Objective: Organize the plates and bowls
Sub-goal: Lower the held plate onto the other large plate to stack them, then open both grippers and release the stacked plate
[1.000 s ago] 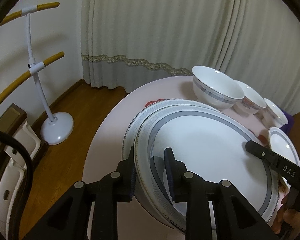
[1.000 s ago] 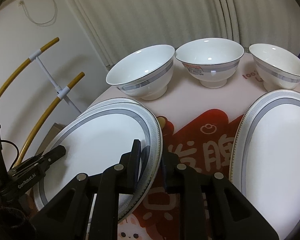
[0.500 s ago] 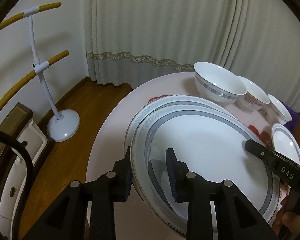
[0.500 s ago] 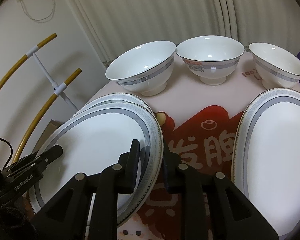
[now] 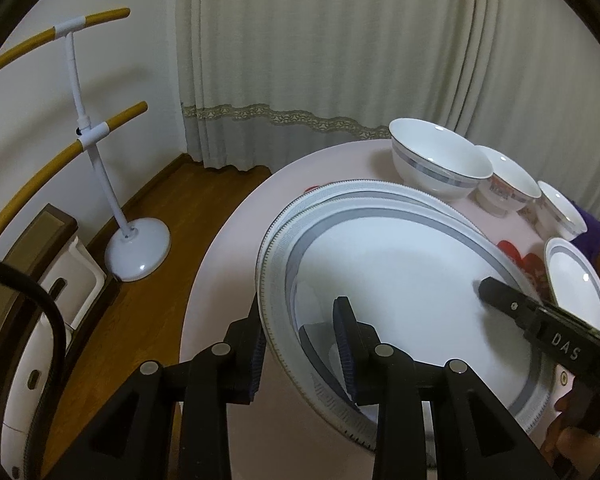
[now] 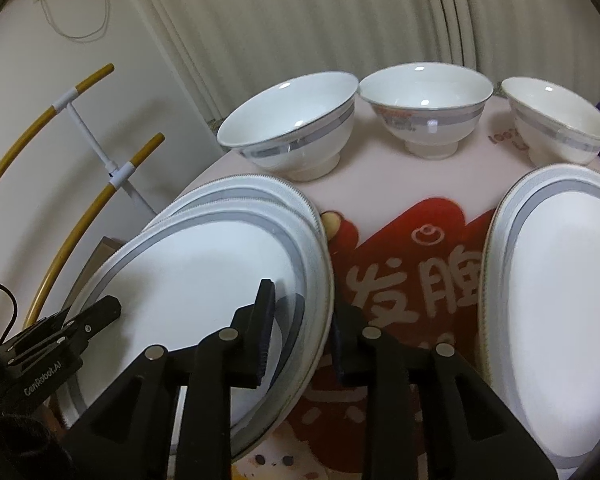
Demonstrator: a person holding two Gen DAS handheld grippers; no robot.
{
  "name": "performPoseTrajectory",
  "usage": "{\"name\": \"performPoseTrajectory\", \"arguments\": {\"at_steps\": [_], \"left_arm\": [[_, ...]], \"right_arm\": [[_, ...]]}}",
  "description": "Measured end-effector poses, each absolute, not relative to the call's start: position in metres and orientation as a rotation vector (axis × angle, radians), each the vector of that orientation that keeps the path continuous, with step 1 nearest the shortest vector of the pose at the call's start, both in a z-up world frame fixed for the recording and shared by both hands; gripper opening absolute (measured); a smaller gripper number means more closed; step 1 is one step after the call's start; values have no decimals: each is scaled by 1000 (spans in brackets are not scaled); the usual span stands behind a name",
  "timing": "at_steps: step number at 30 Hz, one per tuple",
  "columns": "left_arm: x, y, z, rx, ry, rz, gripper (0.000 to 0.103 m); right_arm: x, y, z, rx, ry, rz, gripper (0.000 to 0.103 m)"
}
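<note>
In the left wrist view, a large white plate with a grey rim band (image 5: 400, 280) is seen lying on top of a second matching plate (image 5: 332, 192), whose rim shows just beyond it, on a round pale pink table (image 5: 228, 280). The left gripper (image 5: 300, 344) is placed astride the near-left rim of the top plate, one pad under the edge and one above; its jaws are opening, with a visible gap at the rim, so the plate is judged released rather than clamped. The right gripper (image 5: 540, 320) is seen reaching in over the opposite rim. Beyond the plates, three white bowls (image 5: 440, 168) stand in a row, and a smaller plate (image 5: 576, 284) lies at the far right. A white floor stand with yellow bars (image 5: 96, 160) and a wooden floor, not shown so fully elsewhere, are visible on the left. In the right wrist view, the right gripper (image 6: 300, 320) is seen straddling the stacked plates' right rim (image 6: 316, 264), its jaws also opening and standing clear of the glaze. Only this view shows the red printed mat (image 6: 412, 272) between the stack and the single plate (image 6: 560, 300). The plates are judged rigid, fairly heavy, glossy, slippery and breakable; a hold at opposite rims is judged best.
</note>
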State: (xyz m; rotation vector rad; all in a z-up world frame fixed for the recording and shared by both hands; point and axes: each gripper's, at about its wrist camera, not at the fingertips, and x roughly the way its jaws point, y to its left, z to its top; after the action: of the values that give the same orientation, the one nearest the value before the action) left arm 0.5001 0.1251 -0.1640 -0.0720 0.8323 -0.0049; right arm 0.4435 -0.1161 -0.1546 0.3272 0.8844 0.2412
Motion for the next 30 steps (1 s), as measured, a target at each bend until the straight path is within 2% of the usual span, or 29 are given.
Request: {"name": "performPoseTrajectory", "arguments": {"at_steps": [24,27,30], "left_arm": [[489,140,-170,-163,890,-17,33],[483,136,-166,-154,889,-6,33],[477,130,-163,-144,890,16,40]], "right_arm": [[423,-108,-159,352,902,265,30],[416,-109,-156,333,904,254,35],[406,-113,-153,315,905,241,48]]}}
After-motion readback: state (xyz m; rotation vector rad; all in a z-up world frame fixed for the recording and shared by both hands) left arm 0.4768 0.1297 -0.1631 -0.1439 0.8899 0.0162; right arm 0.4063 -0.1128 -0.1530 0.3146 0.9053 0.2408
